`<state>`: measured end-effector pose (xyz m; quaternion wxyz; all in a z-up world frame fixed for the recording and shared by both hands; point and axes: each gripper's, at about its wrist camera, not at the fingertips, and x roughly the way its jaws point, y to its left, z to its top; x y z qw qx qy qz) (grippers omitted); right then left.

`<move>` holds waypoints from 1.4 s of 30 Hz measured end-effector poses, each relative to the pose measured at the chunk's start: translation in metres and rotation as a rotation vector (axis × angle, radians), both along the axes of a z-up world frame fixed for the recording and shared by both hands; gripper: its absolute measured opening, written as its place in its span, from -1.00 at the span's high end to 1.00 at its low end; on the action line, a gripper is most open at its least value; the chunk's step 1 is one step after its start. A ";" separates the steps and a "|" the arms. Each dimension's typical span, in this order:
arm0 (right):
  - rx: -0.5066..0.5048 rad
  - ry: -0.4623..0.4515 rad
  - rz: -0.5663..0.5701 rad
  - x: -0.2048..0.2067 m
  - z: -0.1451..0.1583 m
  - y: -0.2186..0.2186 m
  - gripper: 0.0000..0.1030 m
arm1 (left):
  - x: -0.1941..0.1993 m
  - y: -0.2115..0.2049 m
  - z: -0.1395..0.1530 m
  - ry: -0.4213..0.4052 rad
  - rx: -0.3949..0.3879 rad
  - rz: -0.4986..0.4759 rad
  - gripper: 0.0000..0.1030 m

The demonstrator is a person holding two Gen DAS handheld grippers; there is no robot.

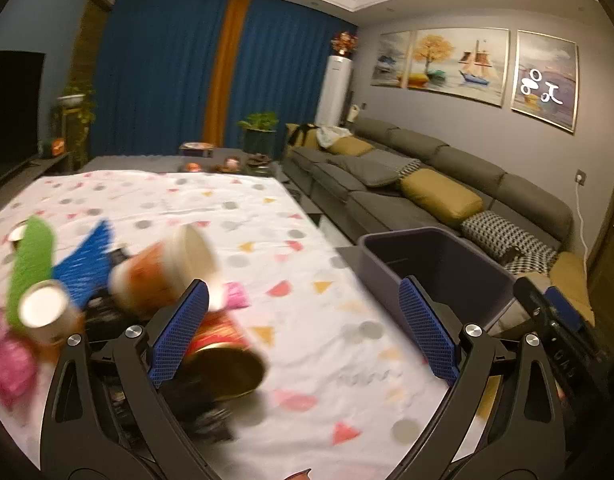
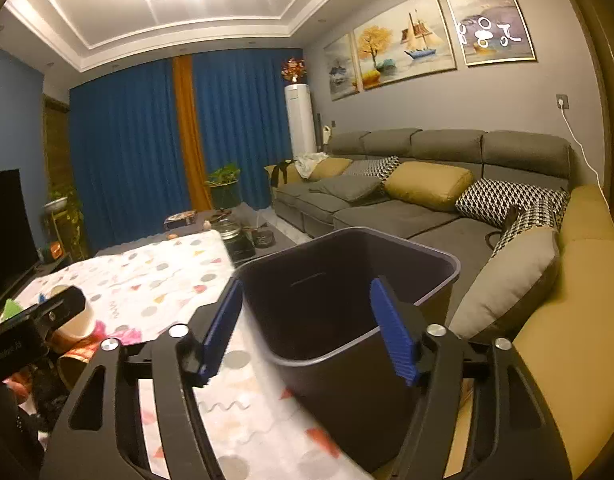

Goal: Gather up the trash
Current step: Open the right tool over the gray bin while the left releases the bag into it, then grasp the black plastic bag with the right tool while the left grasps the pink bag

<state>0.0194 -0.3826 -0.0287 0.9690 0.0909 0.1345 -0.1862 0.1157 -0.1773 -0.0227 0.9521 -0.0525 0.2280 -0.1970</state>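
My left gripper is open above a table with a white patterned cloth; its pads press on nothing. Trash is piled at the left: an orange paper cup on its side, a white-topped can, a red and gold can lying by my left finger, green, blue and pink wrappers. A dark grey bin stands off the table's right edge. My right gripper is open and empty, level with the near rim of the bin.
A grey sofa with yellow and patterned cushions runs along the right wall, close behind the bin. Dishes and a box sit on the dark table end beyond the cloth. The left gripper's body shows at the left in the right wrist view.
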 end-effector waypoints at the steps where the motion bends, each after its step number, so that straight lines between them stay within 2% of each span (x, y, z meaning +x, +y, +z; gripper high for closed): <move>1: 0.000 -0.002 0.009 -0.003 0.001 0.005 -0.43 | -0.005 0.008 0.000 -0.004 -0.002 0.008 -0.83; 8: -0.015 -0.008 0.090 -0.014 0.004 0.050 -0.50 | -0.046 0.066 0.003 -0.071 0.036 0.087 -0.84; 15: -0.028 0.003 0.213 -0.016 -0.001 0.106 -0.52 | -0.065 0.143 -0.004 -0.077 0.038 0.269 -0.84; 23: -0.022 0.054 0.351 -0.011 -0.017 0.167 -0.52 | -0.076 0.208 -0.013 -0.052 0.037 0.402 -0.84; 28: -0.025 0.111 0.429 -0.003 -0.034 0.199 -0.52 | -0.081 0.234 -0.017 -0.048 0.032 0.449 -0.84; 34: 0.006 0.146 0.434 0.015 -0.044 0.209 -0.52 | -0.083 0.250 -0.017 -0.054 0.020 0.475 -0.84; 42: 0.015 0.217 0.450 0.044 -0.053 0.216 -0.33 | -0.075 0.259 -0.023 -0.036 0.019 0.478 -0.84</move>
